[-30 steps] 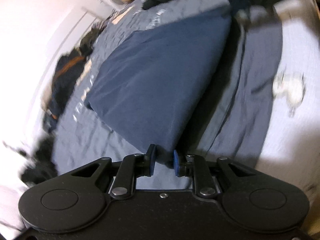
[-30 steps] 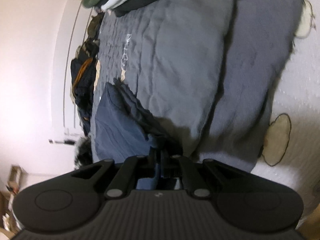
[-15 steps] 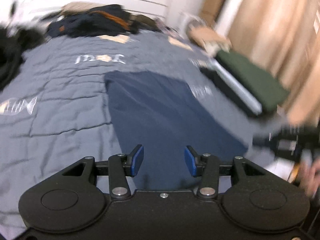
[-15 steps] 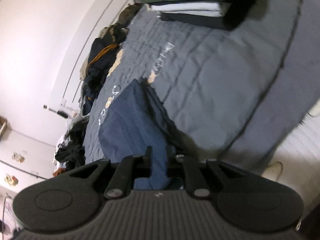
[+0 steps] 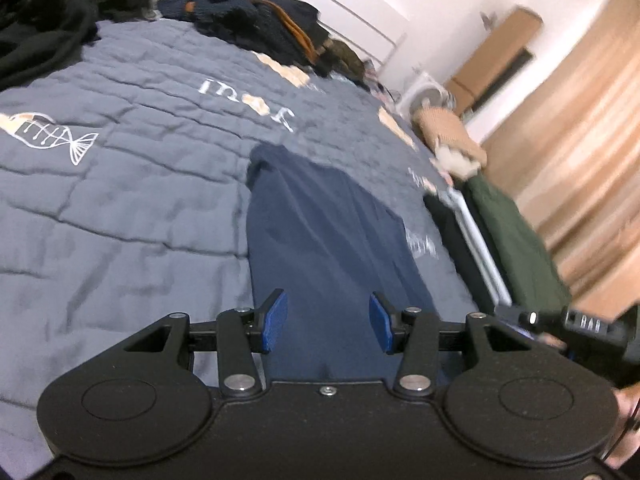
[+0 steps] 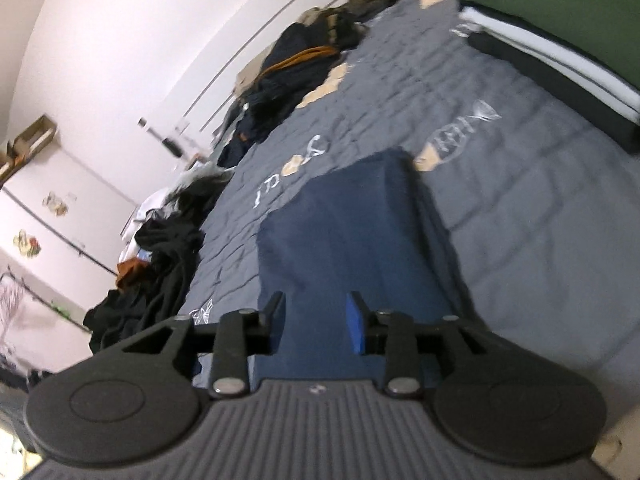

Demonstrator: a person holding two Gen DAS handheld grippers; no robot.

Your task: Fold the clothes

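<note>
Both grippers have let go of our navy cloth [image 5: 320, 248].
Left gripper [image 5: 327, 322] and right gripper [image 6: 316, 323] fingers gape over it on the bed [image 5: 120, 208].

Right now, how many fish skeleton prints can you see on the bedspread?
2, maybe more hidden. One lies at the left of the left wrist view, away from the navy garment. Another lies just beyond the garment's far corner in the right wrist view.

Soft, dim indoor light is seen; the curtains [image 5: 580, 152] are motion-blurred, and edges near them are bent by fisheye distortion.
</note>
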